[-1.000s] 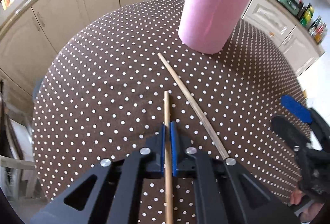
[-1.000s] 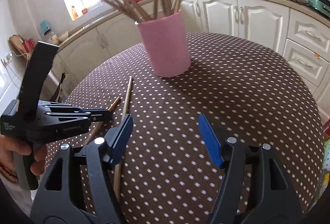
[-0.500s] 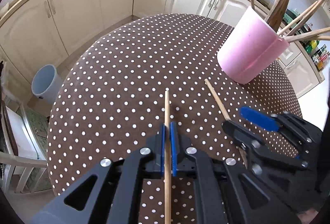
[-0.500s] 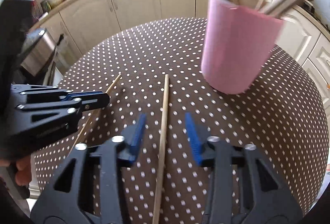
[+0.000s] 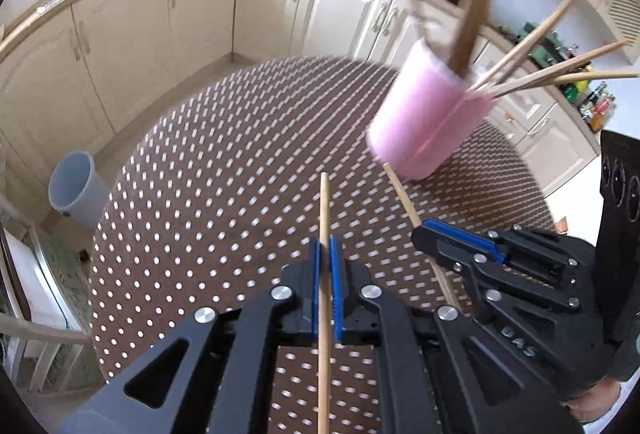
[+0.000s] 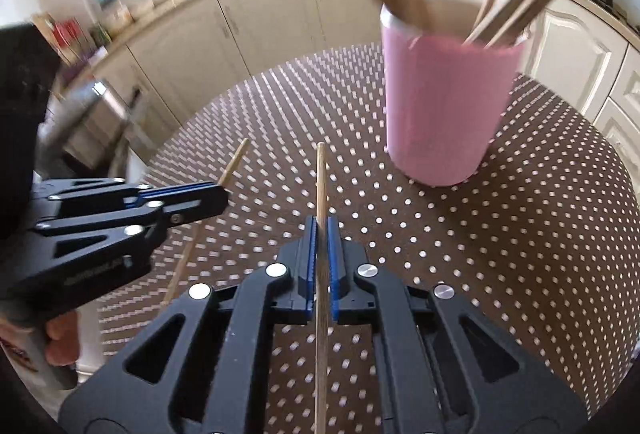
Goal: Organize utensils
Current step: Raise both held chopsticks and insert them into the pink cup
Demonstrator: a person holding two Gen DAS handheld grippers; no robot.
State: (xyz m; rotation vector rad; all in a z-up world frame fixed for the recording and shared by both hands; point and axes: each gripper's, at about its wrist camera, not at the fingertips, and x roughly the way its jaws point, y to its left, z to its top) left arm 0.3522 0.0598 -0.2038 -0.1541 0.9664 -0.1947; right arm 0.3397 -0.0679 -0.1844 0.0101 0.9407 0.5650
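Note:
A pink holder (image 5: 430, 124) with several wooden utensils stands on the brown polka-dot table (image 5: 224, 162); it also shows in the right wrist view (image 6: 444, 110). My left gripper (image 5: 326, 246) is shut on a wooden chopstick (image 5: 324, 210), held above the table. My right gripper (image 6: 320, 230) is shut on a second wooden chopstick (image 6: 321, 182), just left of the holder. In the left wrist view the right gripper (image 5: 430, 230) grips its chopstick (image 5: 402, 196). In the right wrist view the left gripper (image 6: 218, 194) holds its chopstick (image 6: 236, 162).
Cream kitchen cabinets (image 5: 200, 10) curve round behind the table. A grey bin (image 5: 74, 190) stands on the floor at the left. A chair frame (image 5: 24, 338) is at the lower left beside the table edge.
My right gripper has closed on the second chopstick, which lay on the table before. Both grippers have risen and tilted, and the holder looks closer in the right wrist view.

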